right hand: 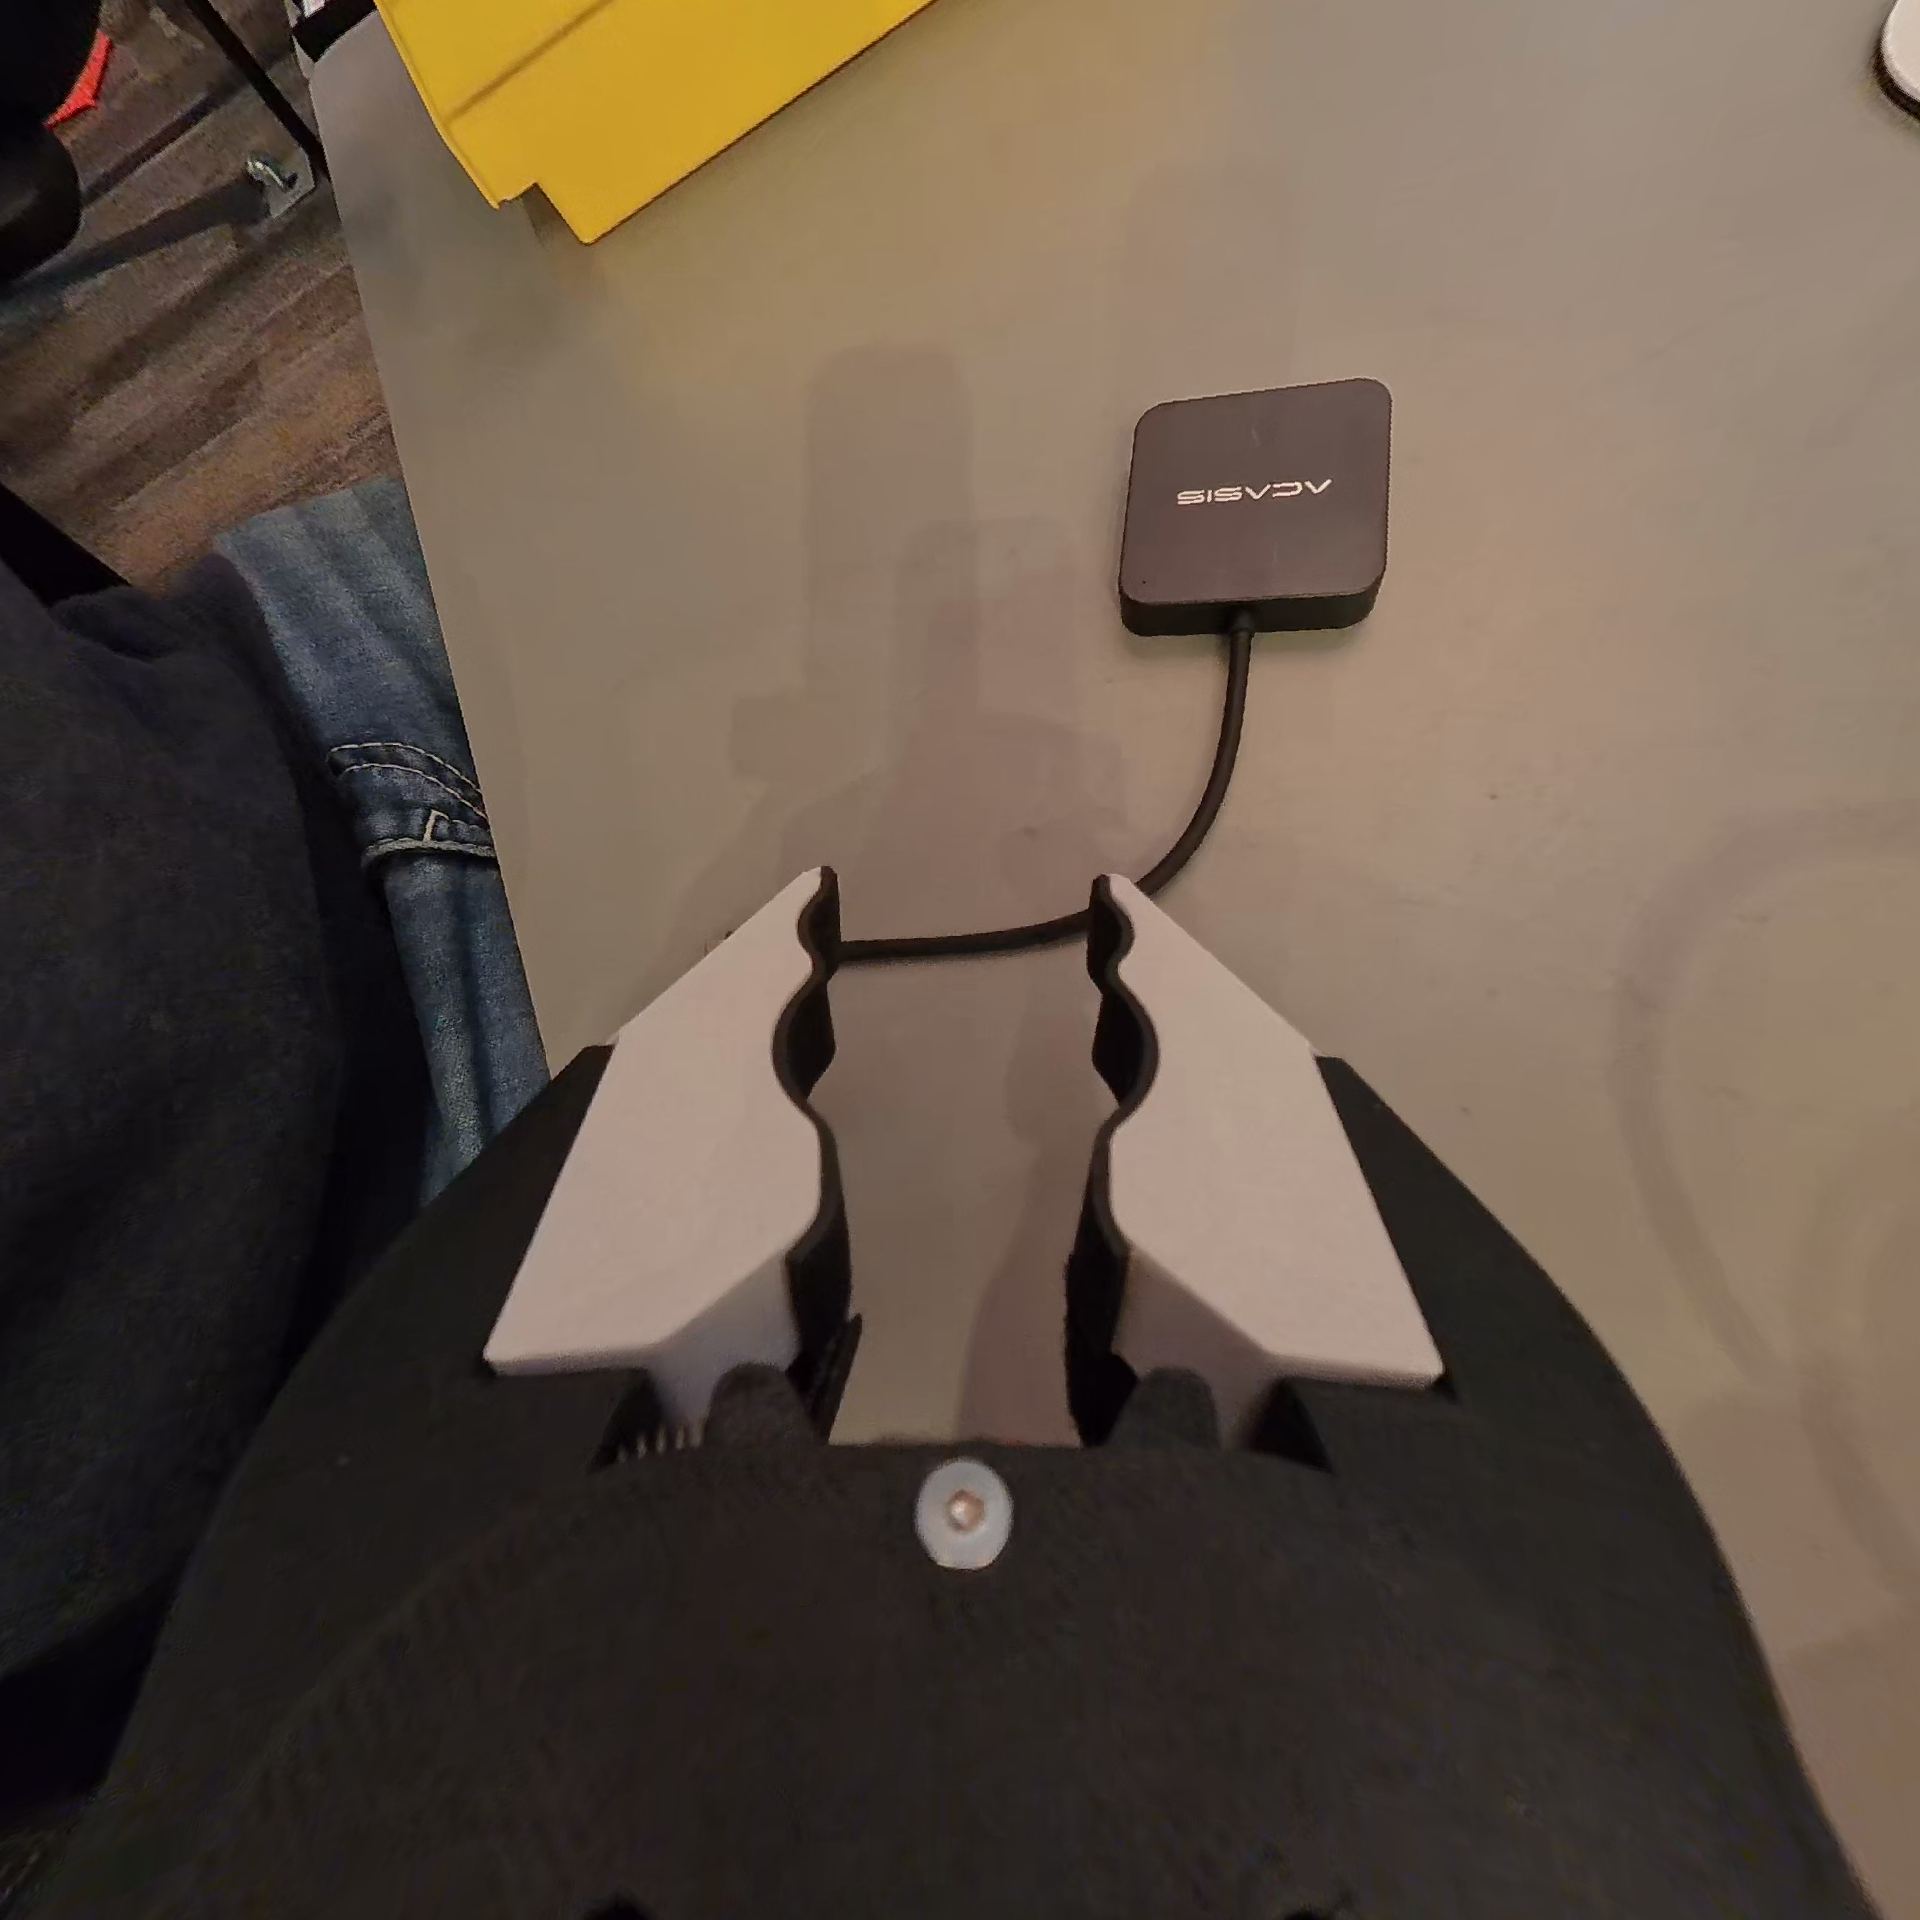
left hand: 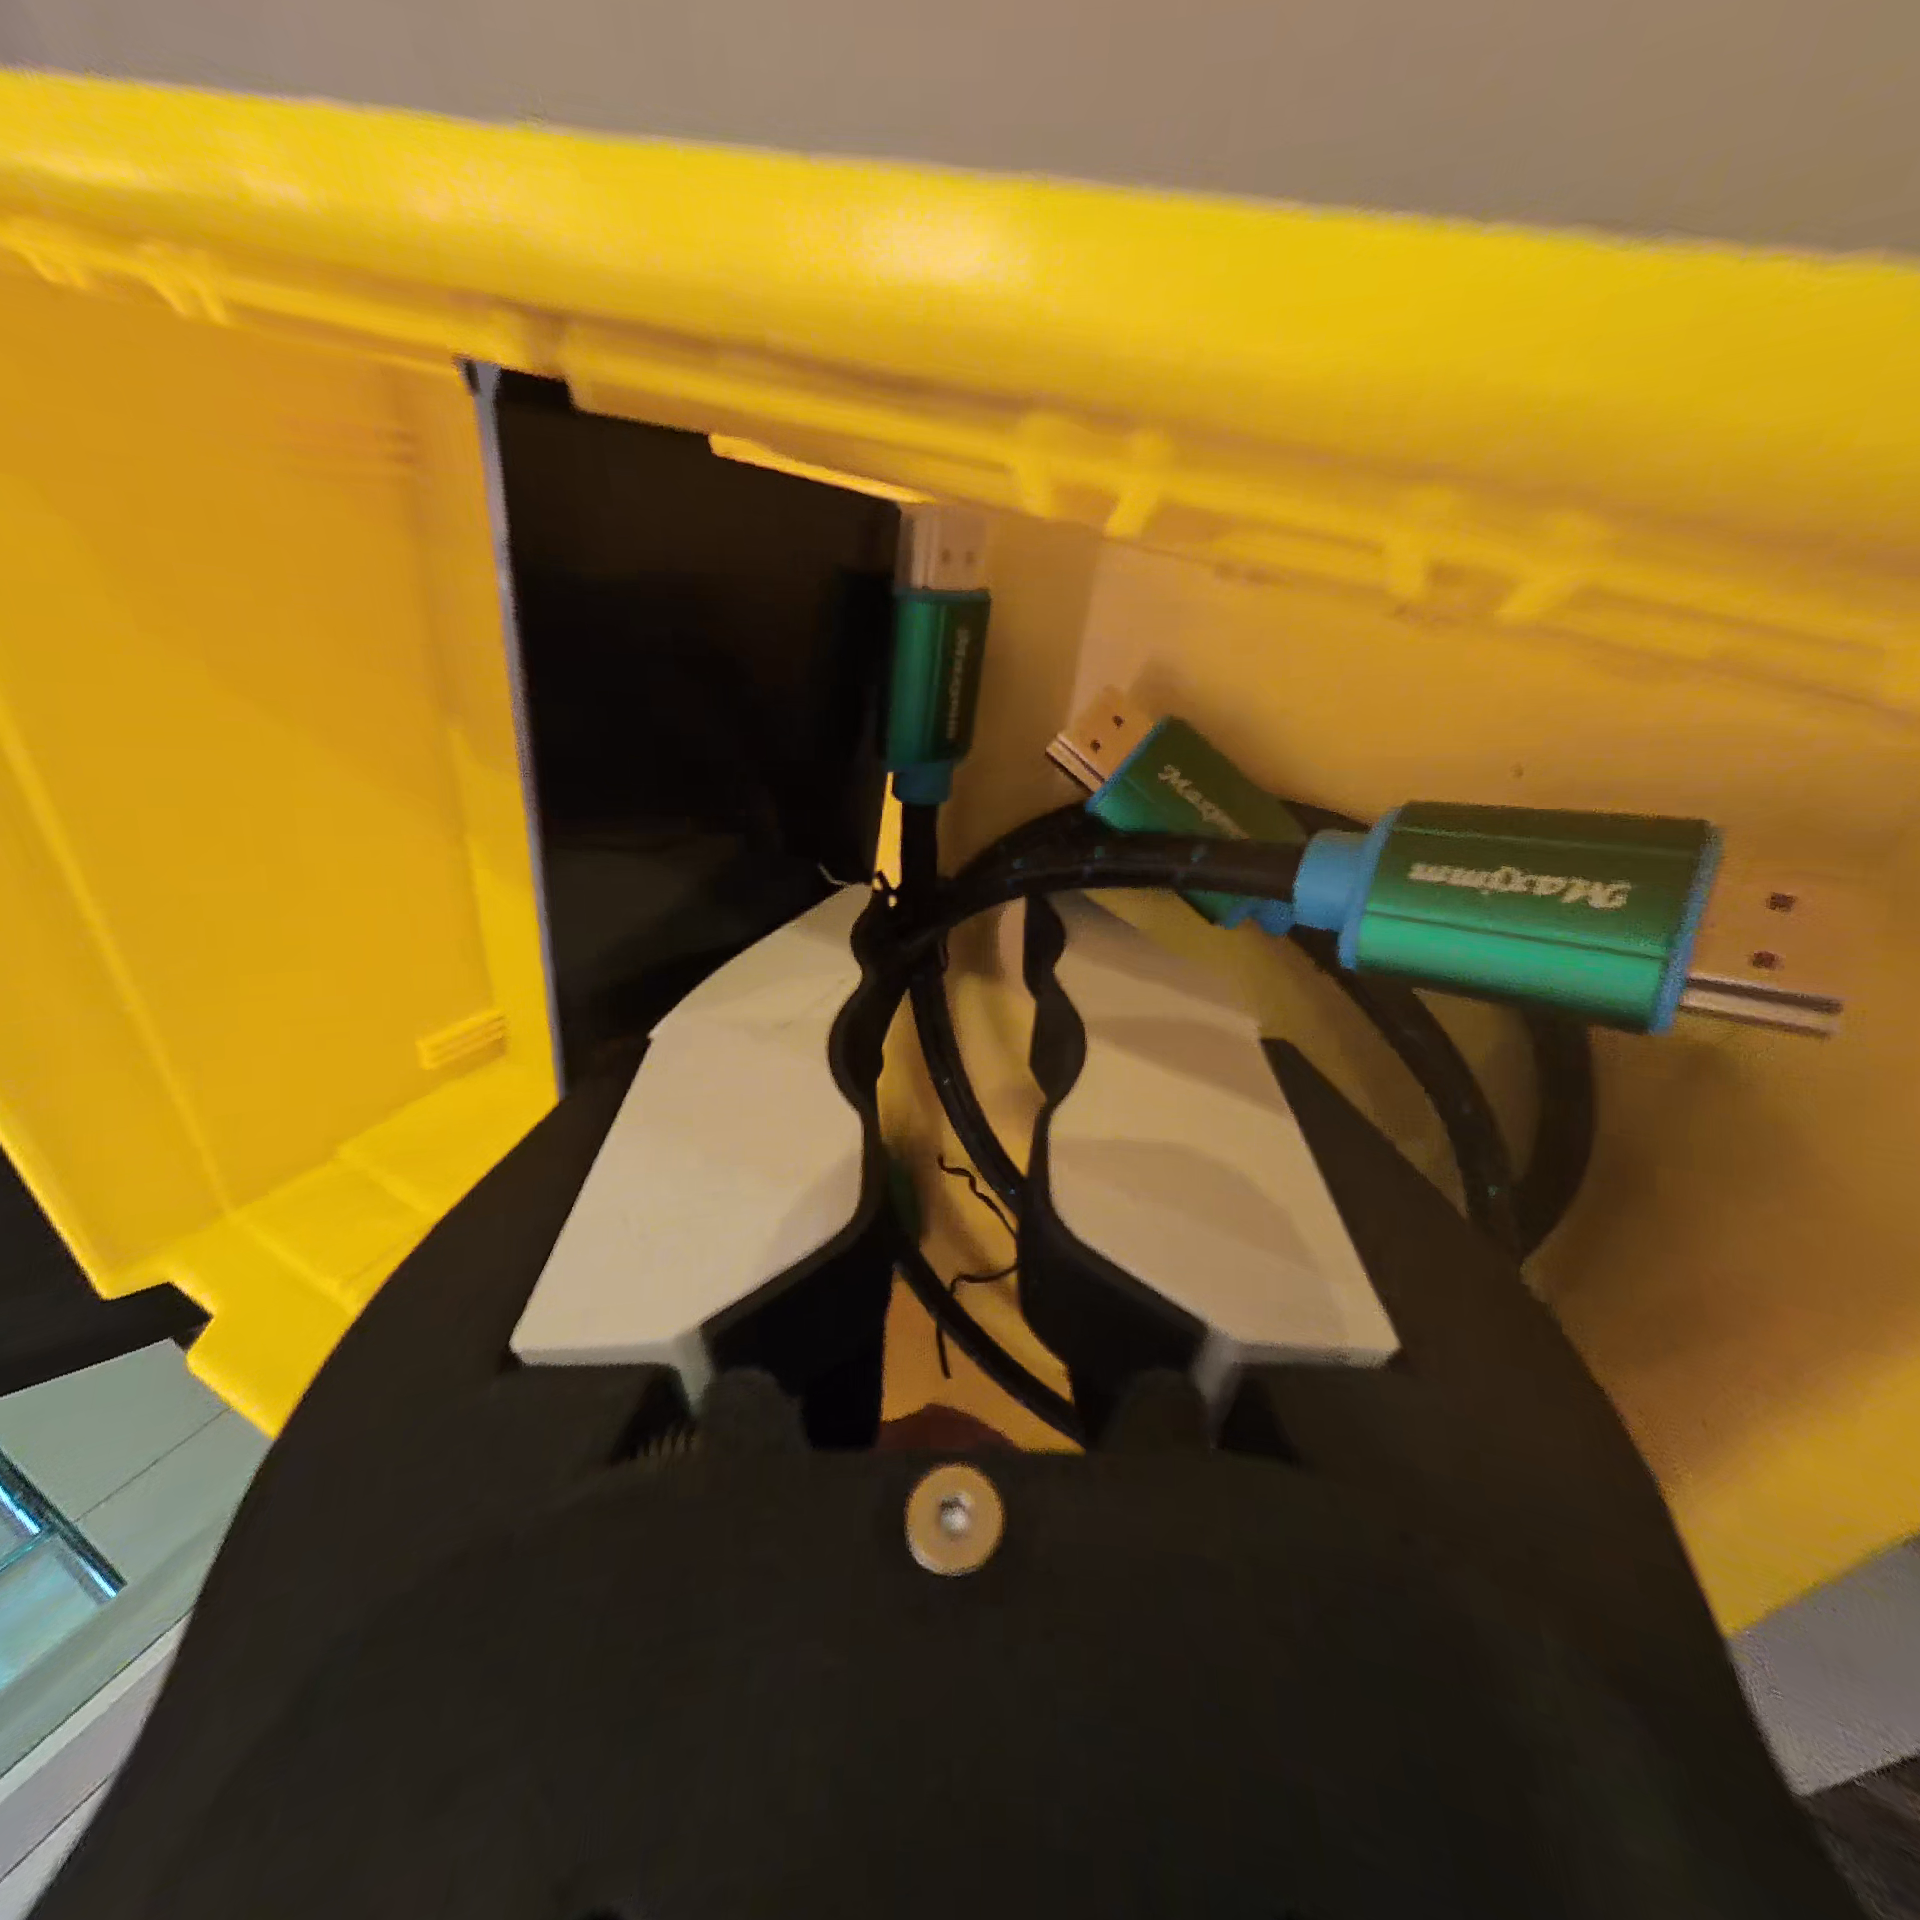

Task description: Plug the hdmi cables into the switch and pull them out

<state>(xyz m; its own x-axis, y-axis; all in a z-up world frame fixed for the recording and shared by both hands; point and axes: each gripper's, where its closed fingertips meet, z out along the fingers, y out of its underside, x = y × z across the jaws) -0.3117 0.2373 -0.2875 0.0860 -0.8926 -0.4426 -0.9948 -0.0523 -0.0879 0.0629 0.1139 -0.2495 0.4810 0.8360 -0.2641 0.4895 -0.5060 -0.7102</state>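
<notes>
Your left gripper is angled forward, white fingers parted with a moderate gap, black wavy pads facing each other, not clamped on anything. Your right gripper points down and forward, fingers spread wider, nothing pinched between them. Your torso and leg show left of it.

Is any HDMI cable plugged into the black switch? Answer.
No: the switch lies alone on the table, with only its own black lead attached.

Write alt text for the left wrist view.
The left gripper, jaws slightly apart, reaches into a yellow bin over coiled black HDMI cables. Three green plugs show: one upright, two lying sideways.
</notes>
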